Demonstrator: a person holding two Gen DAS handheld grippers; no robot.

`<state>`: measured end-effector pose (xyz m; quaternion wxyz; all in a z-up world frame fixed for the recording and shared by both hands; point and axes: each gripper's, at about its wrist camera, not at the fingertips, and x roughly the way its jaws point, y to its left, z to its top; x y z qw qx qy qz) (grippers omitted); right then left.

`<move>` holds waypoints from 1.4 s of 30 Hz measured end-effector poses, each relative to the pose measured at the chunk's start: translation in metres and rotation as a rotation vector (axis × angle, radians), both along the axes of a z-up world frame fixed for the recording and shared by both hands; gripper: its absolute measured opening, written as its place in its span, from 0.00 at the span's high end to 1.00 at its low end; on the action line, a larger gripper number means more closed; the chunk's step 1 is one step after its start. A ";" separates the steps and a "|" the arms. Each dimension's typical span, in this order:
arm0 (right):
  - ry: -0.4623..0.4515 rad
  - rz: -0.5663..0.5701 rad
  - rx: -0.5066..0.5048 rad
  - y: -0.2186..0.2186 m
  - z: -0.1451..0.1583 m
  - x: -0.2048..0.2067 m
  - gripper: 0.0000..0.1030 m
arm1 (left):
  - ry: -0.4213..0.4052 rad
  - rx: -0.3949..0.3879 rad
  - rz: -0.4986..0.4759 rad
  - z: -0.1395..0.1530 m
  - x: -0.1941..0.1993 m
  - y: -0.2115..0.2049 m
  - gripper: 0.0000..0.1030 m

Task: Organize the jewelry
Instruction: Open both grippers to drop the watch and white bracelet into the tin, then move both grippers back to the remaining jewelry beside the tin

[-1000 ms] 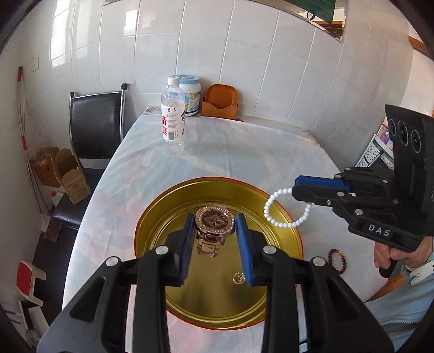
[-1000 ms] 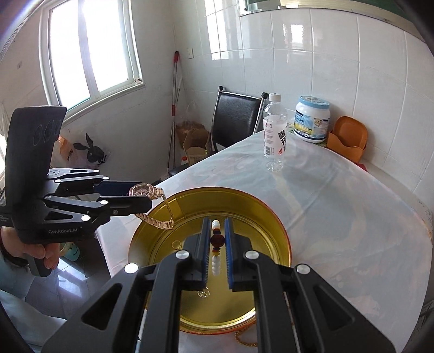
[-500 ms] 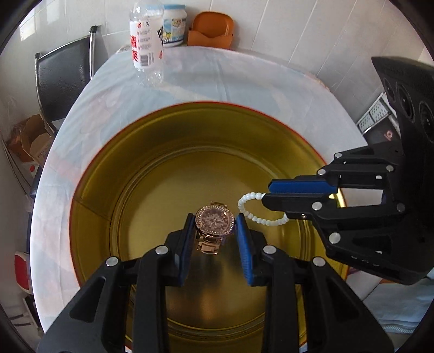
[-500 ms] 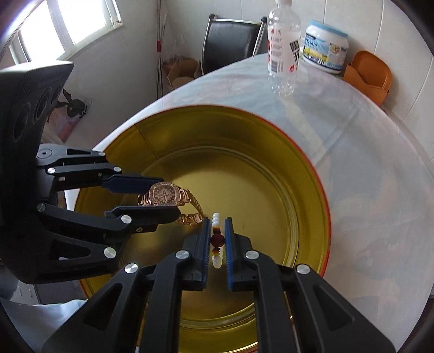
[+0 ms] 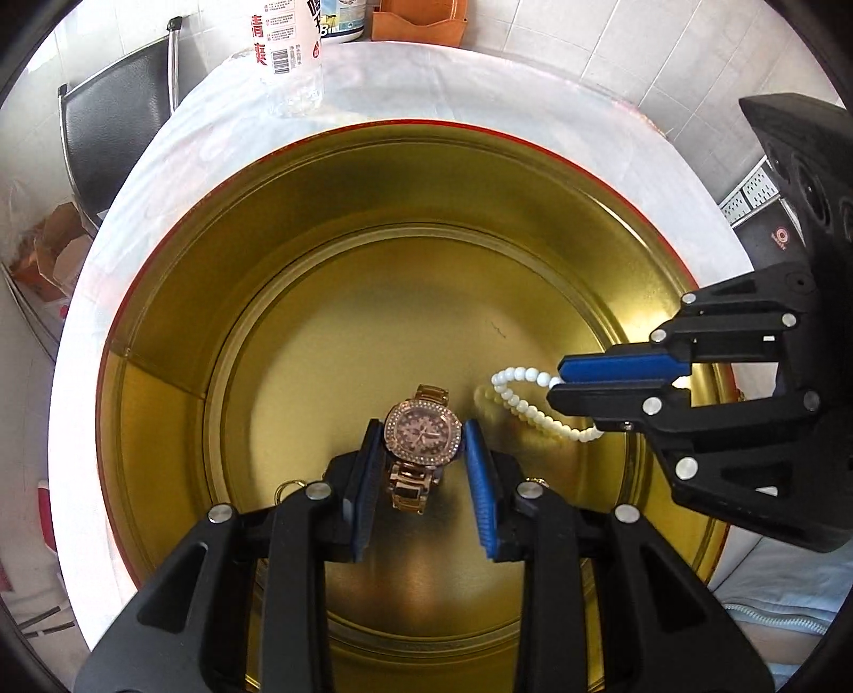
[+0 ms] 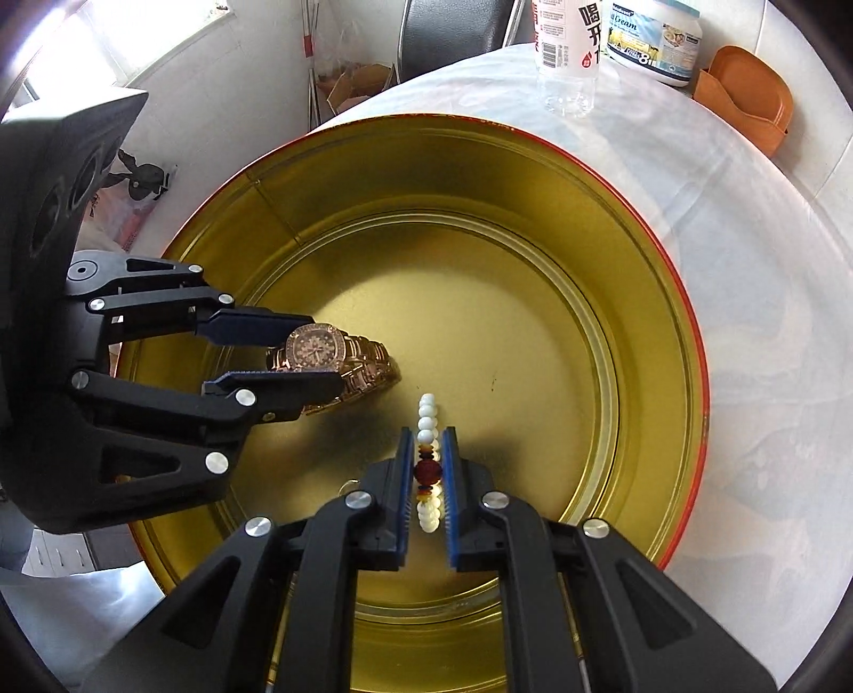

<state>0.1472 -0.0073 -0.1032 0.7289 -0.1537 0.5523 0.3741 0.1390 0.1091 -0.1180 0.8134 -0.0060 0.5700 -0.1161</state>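
Note:
My left gripper (image 5: 424,440) is shut on a rose-gold watch (image 5: 423,433) with a jewelled bezel and holds it low inside the round gold tin (image 5: 373,224). It also shows in the right wrist view (image 6: 304,360), with the watch (image 6: 320,352) between its jaws and the band touching or nearly touching the tin floor. My right gripper (image 6: 426,458) is shut on a white bead bracelet (image 6: 426,421) with a dark red bead, just above the tin floor (image 6: 506,373). In the left wrist view the bracelet (image 5: 525,405) hangs from the right gripper (image 5: 557,386).
A small gold ring (image 5: 290,488) lies in the tin behind my left fingers. A water bottle (image 6: 568,53), a white jar (image 6: 658,40) and an orange holder (image 6: 746,90) stand at the table's far end. A black chair (image 5: 114,128) stands beyond the table.
Both grippers have dropped from above the tin down into it, carrying the watch and the bracelet close to the tin floor. Both grips stay shut.

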 end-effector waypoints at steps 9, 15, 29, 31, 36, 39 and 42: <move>-0.239 0.101 0.014 -0.009 0.031 -0.036 0.24 | -0.151 0.157 0.004 0.035 -0.018 0.007 0.25; -0.270 0.108 0.020 -0.020 0.040 -0.049 0.16 | -0.165 0.123 0.057 0.048 -0.025 0.026 0.25; -0.292 0.060 0.058 -0.039 0.061 -0.061 0.11 | -0.195 0.052 0.051 0.069 -0.043 0.023 0.20; -0.288 0.013 0.060 -0.055 0.066 -0.063 0.11 | -0.230 0.009 0.023 0.079 -0.052 0.019 0.19; -0.289 -0.147 0.059 -0.105 0.076 -0.070 0.10 | -0.243 -0.070 -0.068 0.096 -0.066 -0.001 0.18; -0.290 -0.232 0.046 -0.129 0.078 -0.077 0.10 | -0.264 -0.087 -0.175 0.101 -0.074 -0.023 0.18; -0.290 -0.304 0.026 -0.146 0.078 -0.087 0.10 | -0.282 -0.120 -0.273 0.102 -0.082 -0.045 0.18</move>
